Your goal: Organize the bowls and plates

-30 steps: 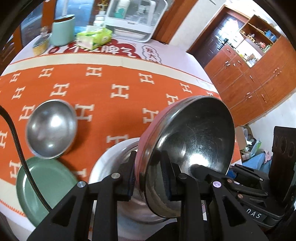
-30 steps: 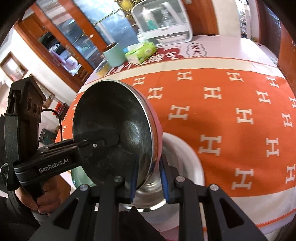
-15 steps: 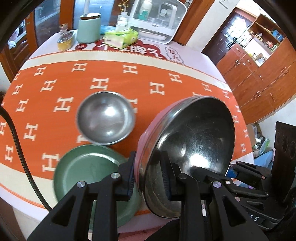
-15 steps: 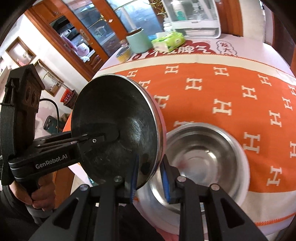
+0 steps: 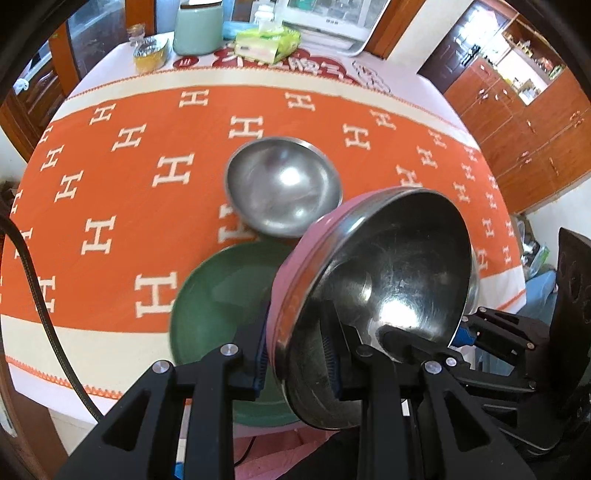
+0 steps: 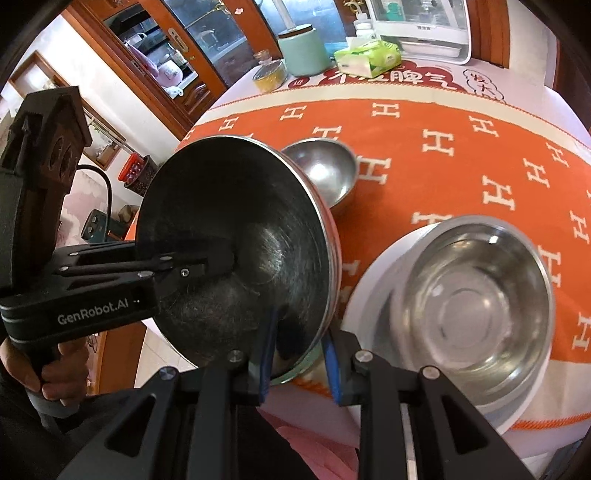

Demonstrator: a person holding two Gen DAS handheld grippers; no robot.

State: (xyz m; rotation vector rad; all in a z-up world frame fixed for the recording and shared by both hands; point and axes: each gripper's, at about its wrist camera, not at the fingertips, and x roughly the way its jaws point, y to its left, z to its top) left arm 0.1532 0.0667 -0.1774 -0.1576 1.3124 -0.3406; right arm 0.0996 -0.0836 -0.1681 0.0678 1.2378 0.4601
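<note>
The pink bowl (image 5: 373, 295) is clamped by both grippers (image 5: 297, 354) (image 6: 299, 354), unplaced; the green plate (image 5: 218, 295) lies at seven o'clock.

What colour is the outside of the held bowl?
Pink, over a steel interior; the bowl shows it best in the left wrist view.

A home dining room, by every sign: a round table under an orange tablecloth (image 5: 122, 206) patterned with white H's, wooden cabinets (image 5: 524, 122) with open shelves of jars far right, a glass-fronted cupboard (image 6: 192, 55) far left, and at the table's far edge a tissue pack (image 6: 369, 55), a green canister (image 6: 303, 51) and a dish cabinet (image 6: 421, 29).
</note>
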